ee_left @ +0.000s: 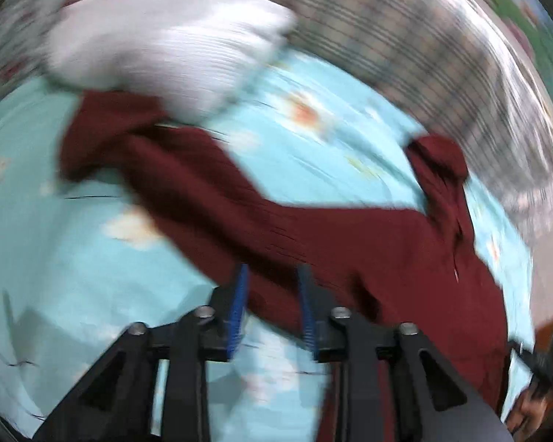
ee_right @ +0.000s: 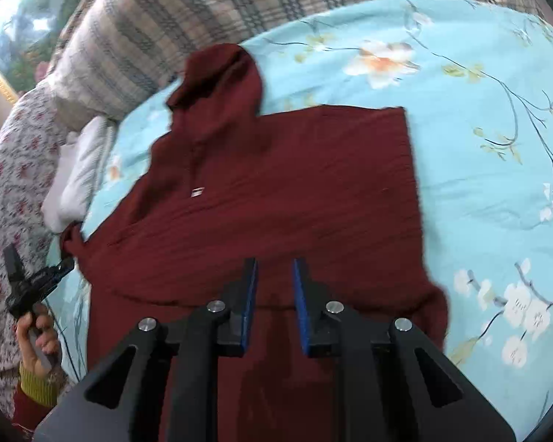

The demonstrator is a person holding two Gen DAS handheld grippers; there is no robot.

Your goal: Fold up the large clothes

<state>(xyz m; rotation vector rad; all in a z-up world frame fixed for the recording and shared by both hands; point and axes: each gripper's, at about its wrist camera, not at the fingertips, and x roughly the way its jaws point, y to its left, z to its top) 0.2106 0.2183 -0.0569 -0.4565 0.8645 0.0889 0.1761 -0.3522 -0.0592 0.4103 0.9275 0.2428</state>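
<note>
A bed covered by a pale blue floral sheet (ee_right: 479,184) fills both views, with a plaid bolster pillow (ee_right: 129,48) and a white folded cloth (ee_right: 77,180) along its far-left edge. On the sheet lies a large dark red hooded garment (ee_right: 276,191), spread mostly flat: its hood (ee_right: 217,77) points away toward the pillow, its body runs back toward the cameras, so the long axis goes from hood to hem, roughly in line with the right gripper. One side looks already folded in, leaving a straight edge on the right. The right gripper (ee_right: 274,269) hovers over the near part of the body, jaws slightly apart with nothing pinched between them. The left gripper (ee_left: 272,276), seen in a motion-blurred view, sits off the garment's left side near the trailing sleeve (ee_left: 136,140); its jaws are spread and empty. In the right view the left hand (ee_right: 37,335) holds that tool beside the sleeve end, so the left side is nearer the unfolded sleeve
</note>
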